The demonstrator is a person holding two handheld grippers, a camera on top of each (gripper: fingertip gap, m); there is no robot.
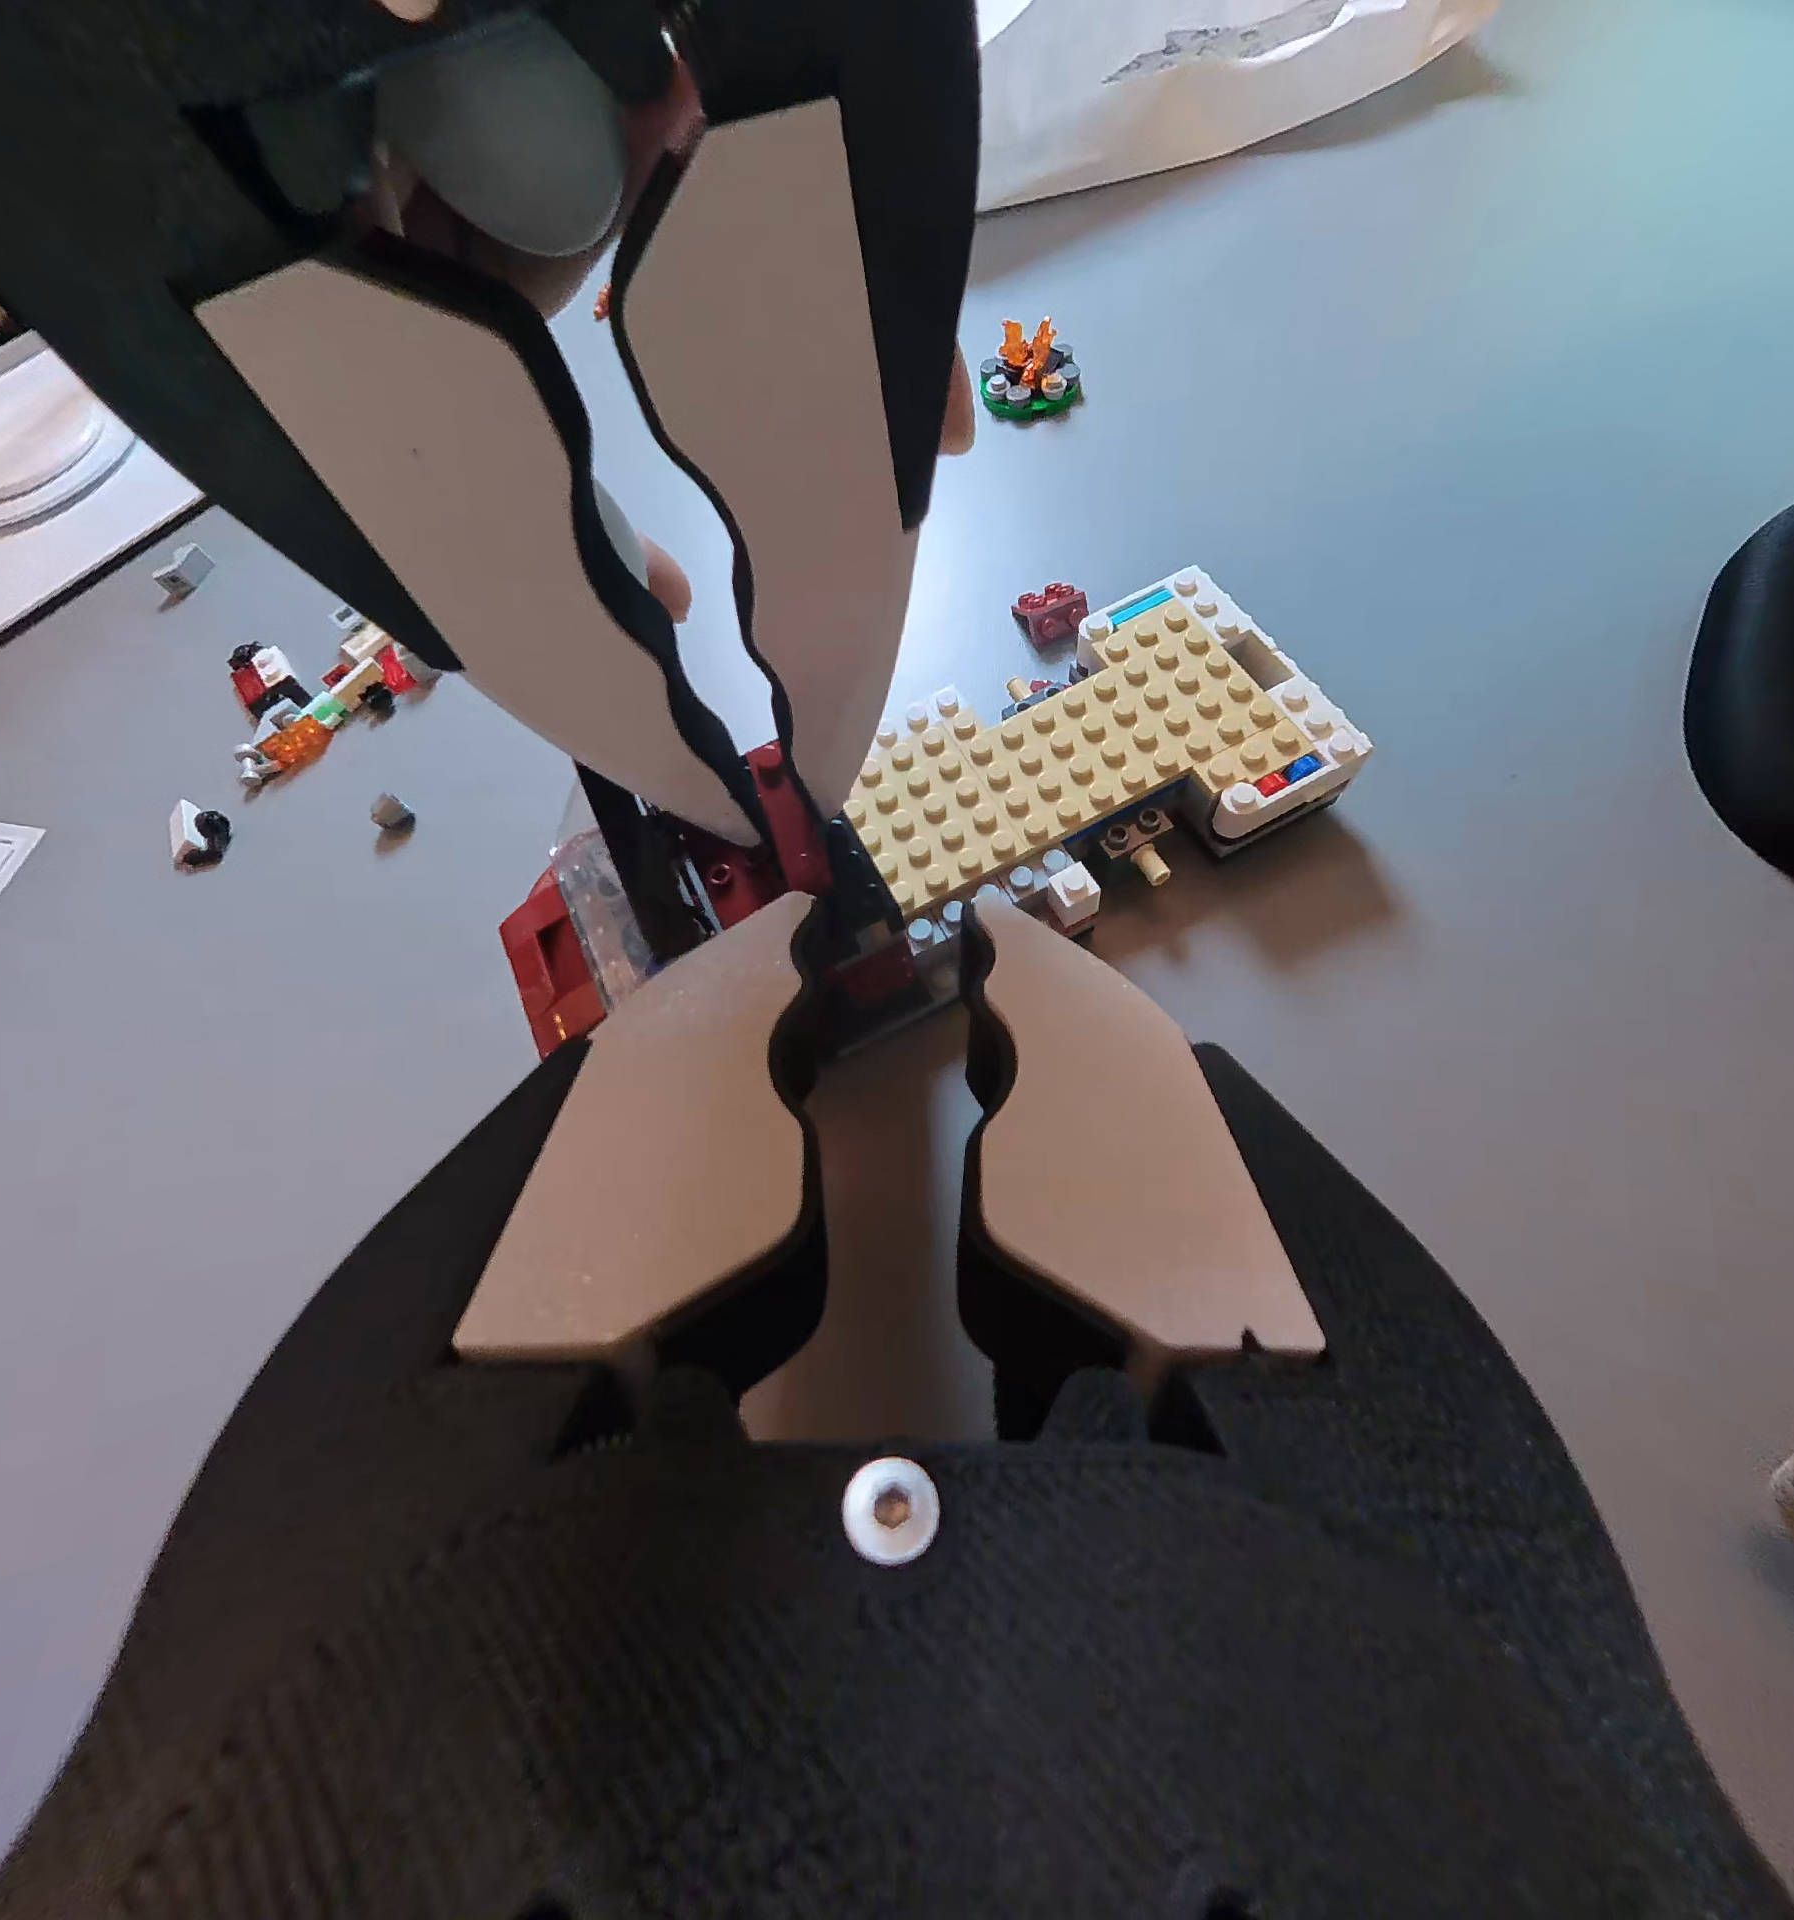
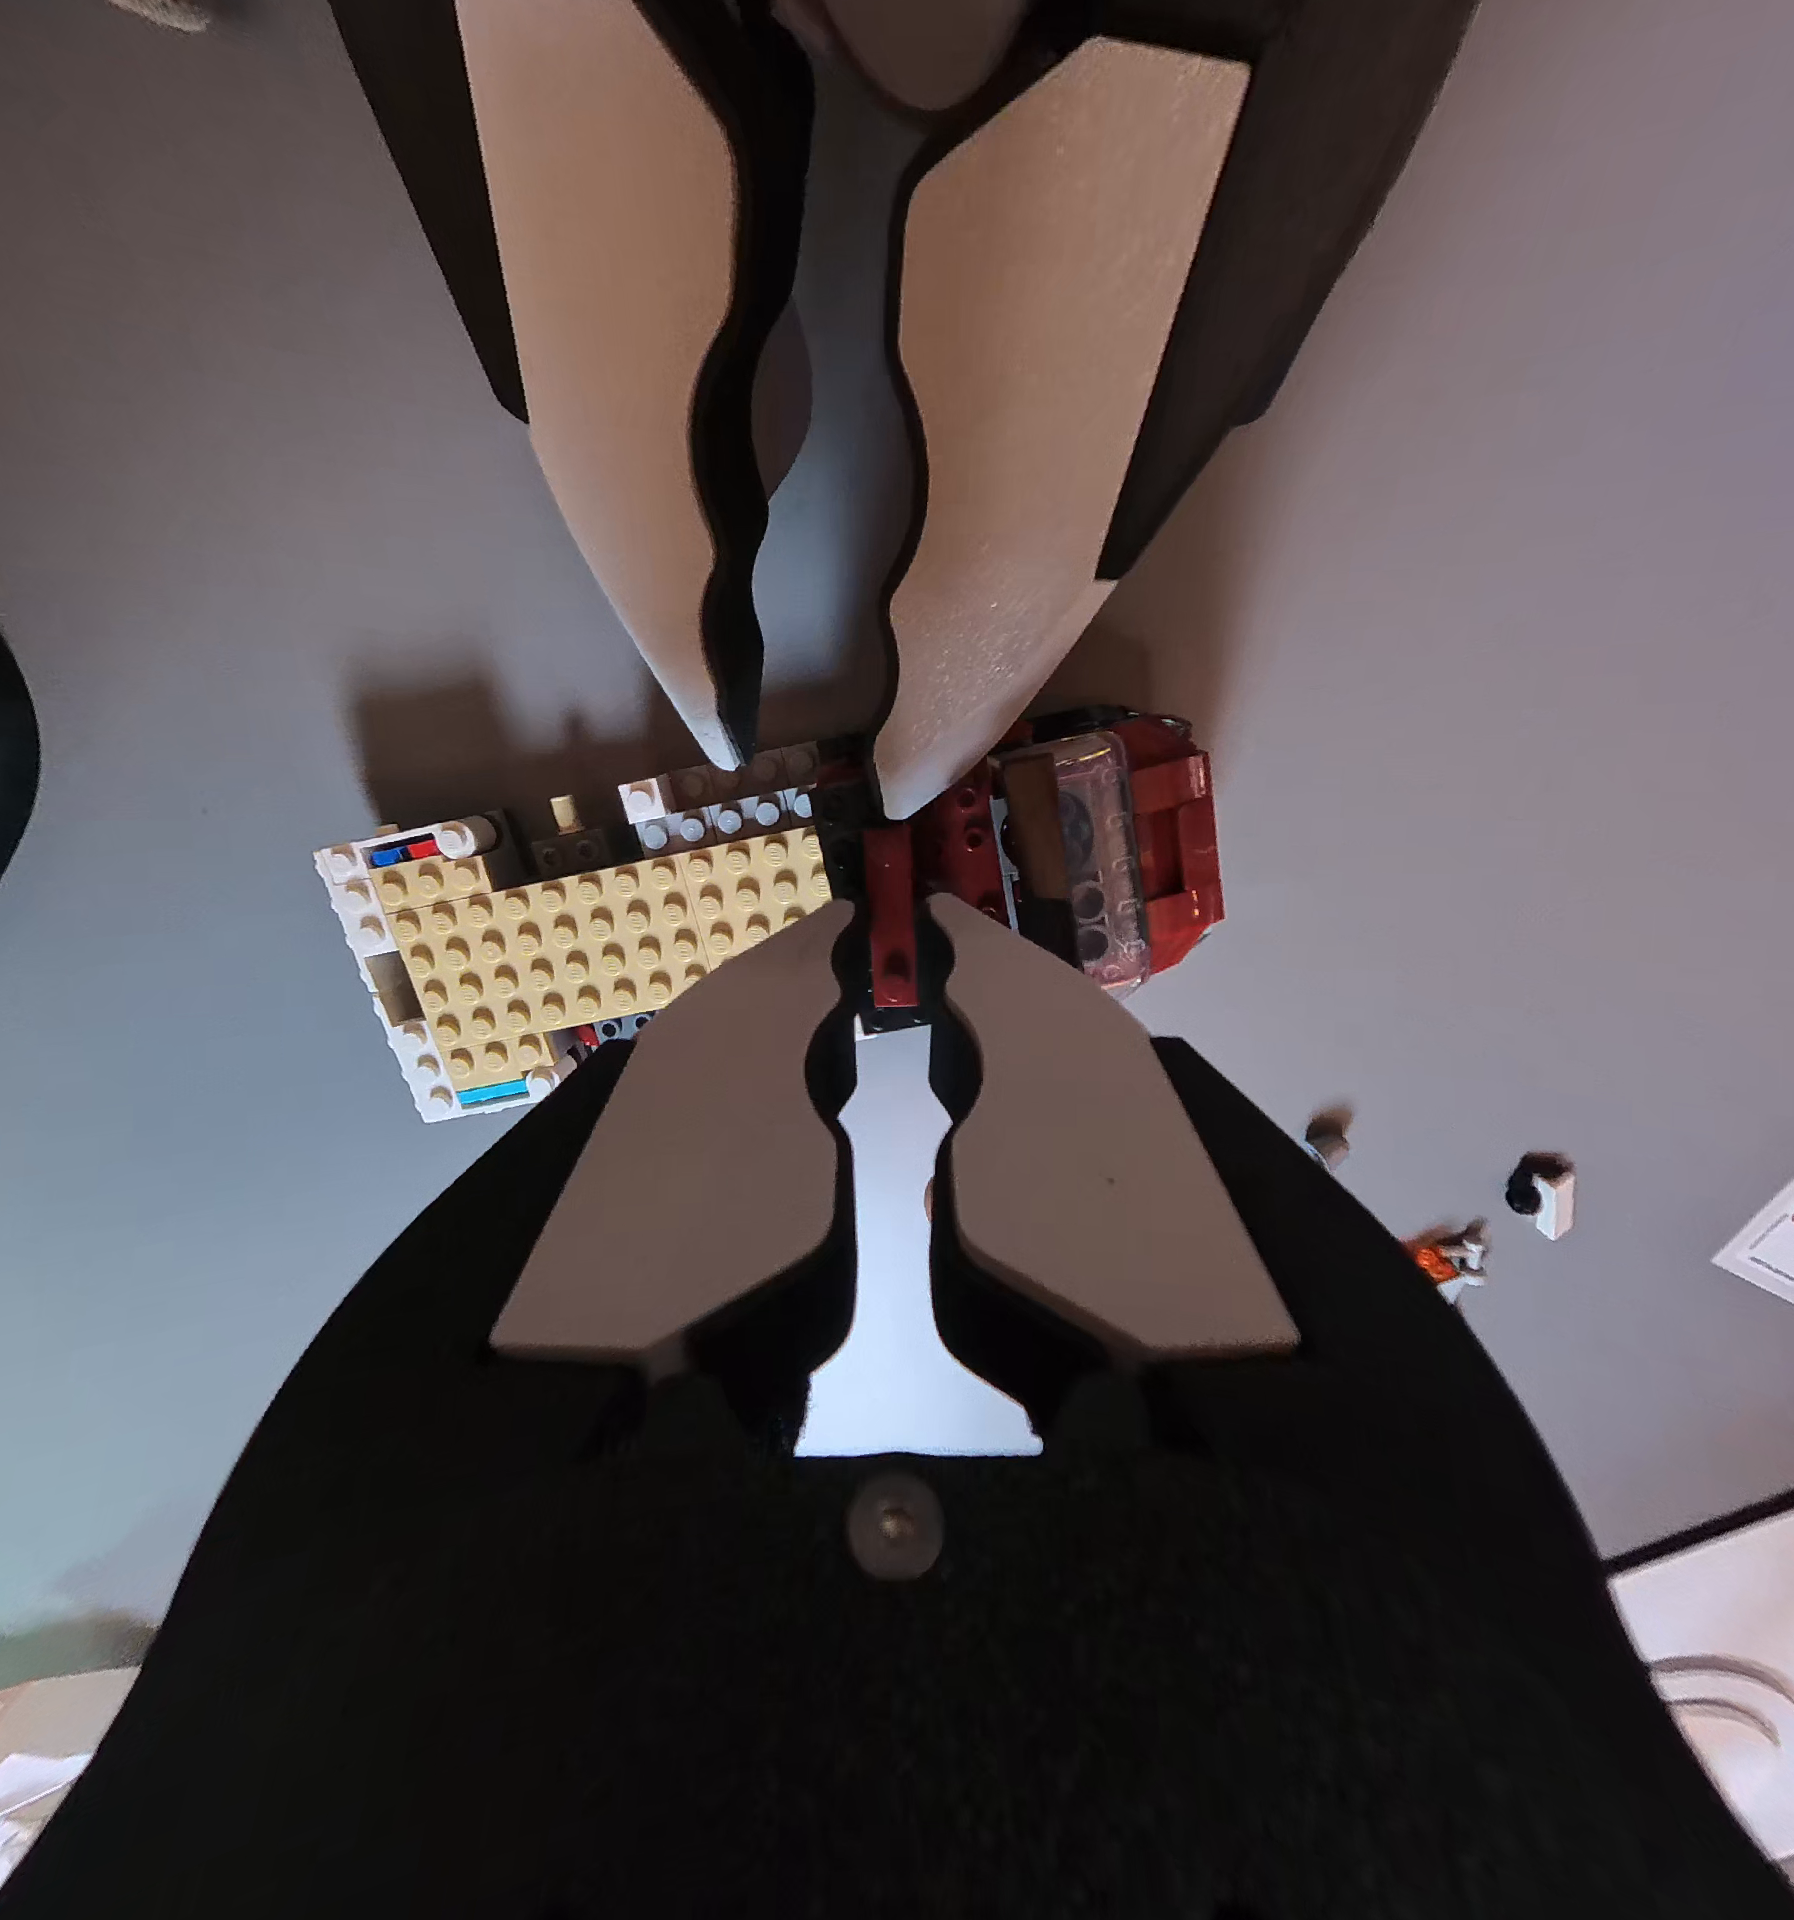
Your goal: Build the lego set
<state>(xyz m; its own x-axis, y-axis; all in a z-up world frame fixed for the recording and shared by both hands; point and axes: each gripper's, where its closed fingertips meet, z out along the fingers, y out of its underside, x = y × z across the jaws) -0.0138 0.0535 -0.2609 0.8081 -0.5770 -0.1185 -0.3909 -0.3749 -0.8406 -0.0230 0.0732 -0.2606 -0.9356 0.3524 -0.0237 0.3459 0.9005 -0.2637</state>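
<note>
Your left gripper [image 1: 888, 914] has its 2 fingers clamped across the black-and-red middle of the brick vehicle [image 1: 1080, 748] on the grey desk [image 1: 1392, 1143]; your right gripper [image 2: 888, 909], opposite, pinches a dark red brick [image 2: 893, 914] standing on that same section; loose bricks [image 1: 290, 707] lie well apart.

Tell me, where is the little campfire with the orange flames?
In the left wrist view the little campfire sits alone on the grey table, up and to the right, beyond the tan brick vehicle and just right of the right gripper.
</note>
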